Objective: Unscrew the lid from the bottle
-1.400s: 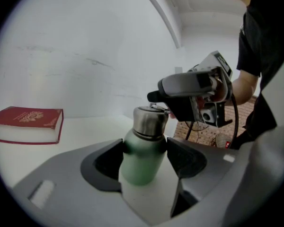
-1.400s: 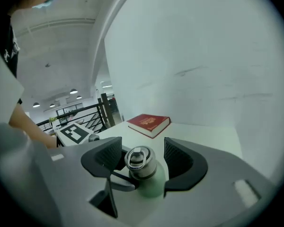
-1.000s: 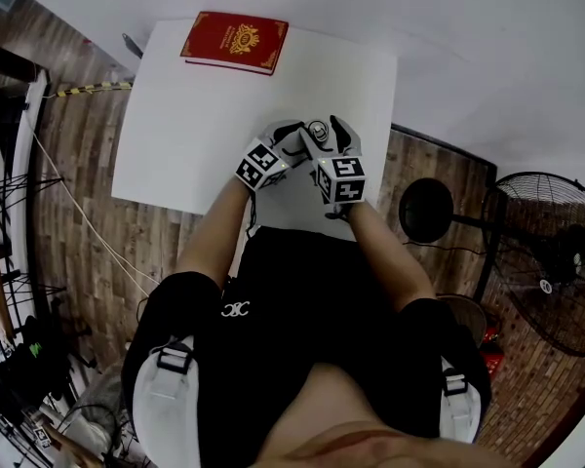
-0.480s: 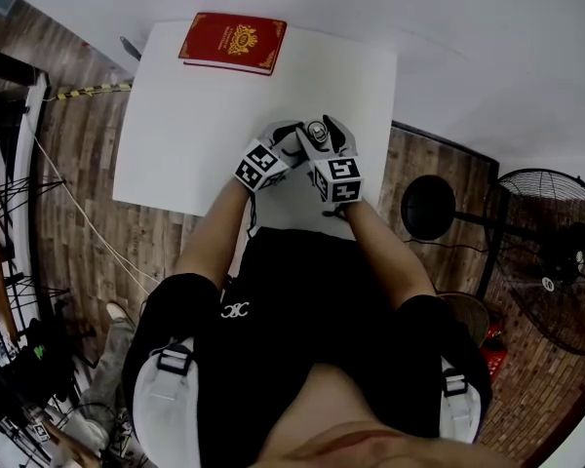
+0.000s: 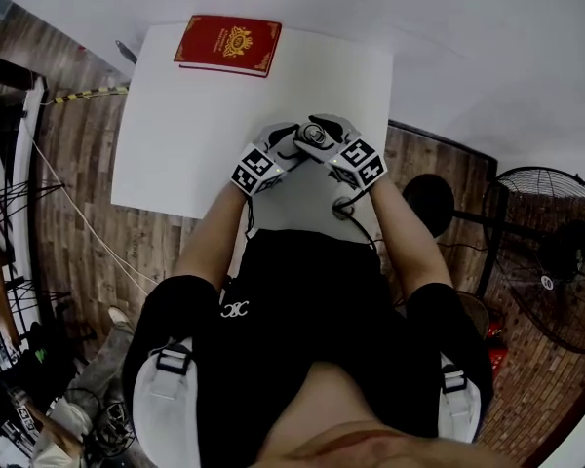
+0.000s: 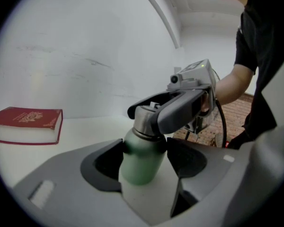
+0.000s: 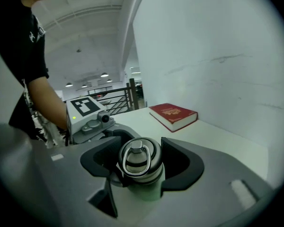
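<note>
Bottle [image 6: 141,162] w/ metal lid [image 7: 135,156] looks stiff, smooth, prob. slippery and not light, so brace the body and pinch the lid at its rim. It stands upright nr the table's [image 5: 205,115] near edge, right of centre — left gripper [image 6: 144,151] clamped on the green body, right gripper [image 7: 138,163] clenched round the lid.

The bottle [image 6: 139,167] sits inside the left claw [image 6: 143,149], and its lid [image 7: 137,156] sits inside the right claw [image 7: 141,162]. The book [image 5: 227,44] lies on the surface [image 5: 175,144], well beyond both.
</note>
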